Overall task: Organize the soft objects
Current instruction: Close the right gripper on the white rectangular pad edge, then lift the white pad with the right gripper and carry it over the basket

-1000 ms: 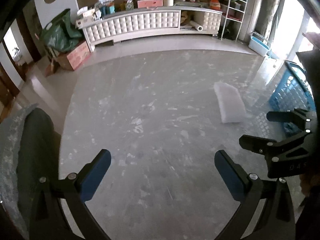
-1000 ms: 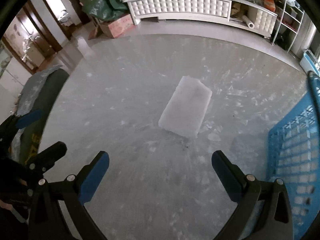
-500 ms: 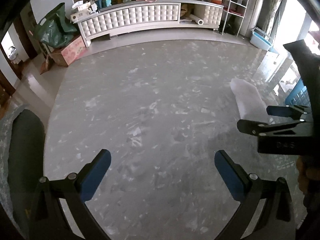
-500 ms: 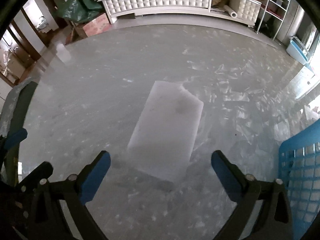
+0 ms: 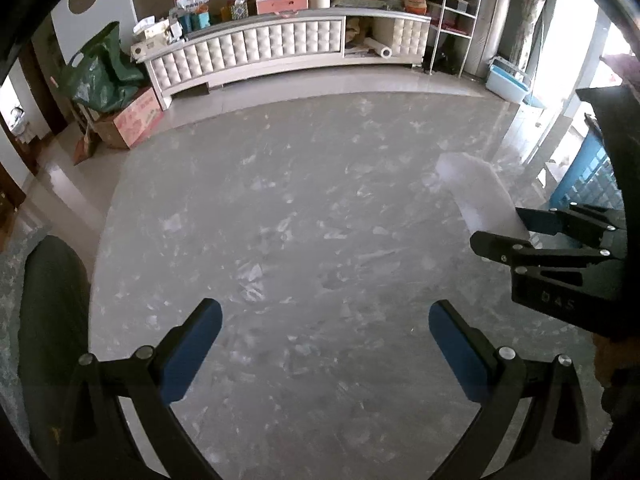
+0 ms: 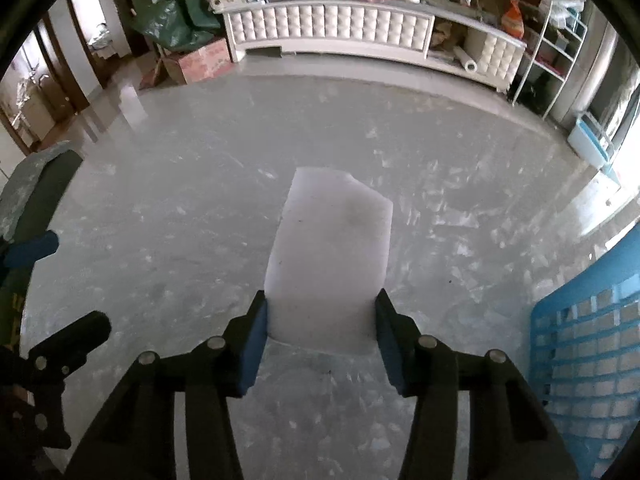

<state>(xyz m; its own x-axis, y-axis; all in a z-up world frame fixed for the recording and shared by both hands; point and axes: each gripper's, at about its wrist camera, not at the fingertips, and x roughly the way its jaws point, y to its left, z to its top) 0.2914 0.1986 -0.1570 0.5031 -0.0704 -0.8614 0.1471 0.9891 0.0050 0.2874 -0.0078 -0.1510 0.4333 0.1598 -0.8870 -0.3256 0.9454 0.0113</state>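
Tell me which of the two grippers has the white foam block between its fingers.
The right gripper: its blue pads press both sides of the white foam block on the floor. The left gripper is spread wide over bare floor.

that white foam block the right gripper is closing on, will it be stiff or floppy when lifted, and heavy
Probably light: the white foam block looks like pale, faintly translucent foam. Likely it holds its slab shape rather than drooping, since its edges are straight with one chipped corner. The right gripper has its pads against both sides near one end, so the far end may sag or pivot slightly.
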